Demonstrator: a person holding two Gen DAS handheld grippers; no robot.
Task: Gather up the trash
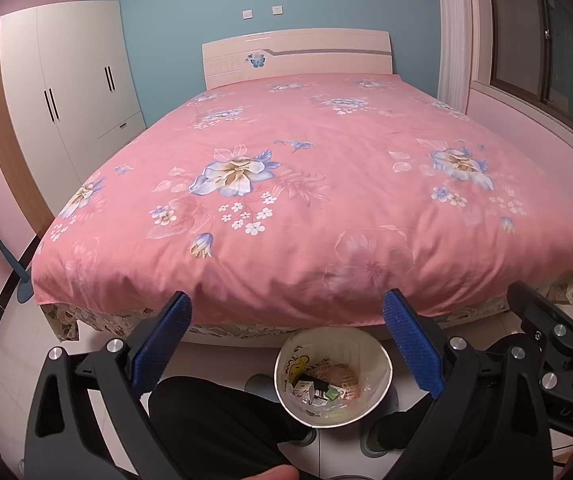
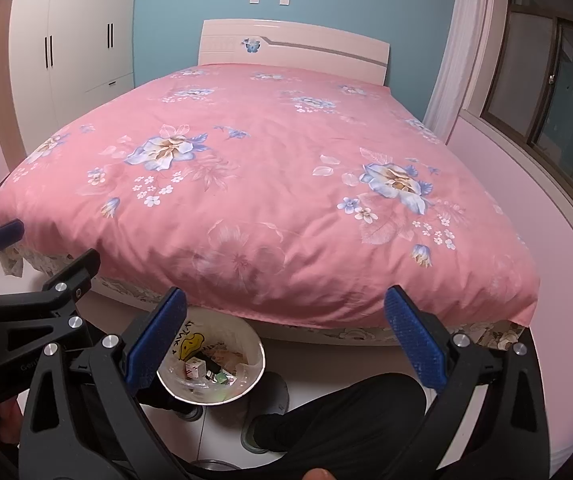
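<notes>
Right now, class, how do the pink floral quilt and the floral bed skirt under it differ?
The pink floral quilt is bright pink with blue flowers; the bed skirt is beige with pale blooms. The quilt spreads flat over the whole bed; the skirt hangs below its edge, mostly hidden. Both are flower-printed fabric.

Bed cover matt pink floral cloth; headboard behind it glossy. Bin at bed foot lined with clear plastic. Gripper pads rough blue, frames matt black.
</notes>
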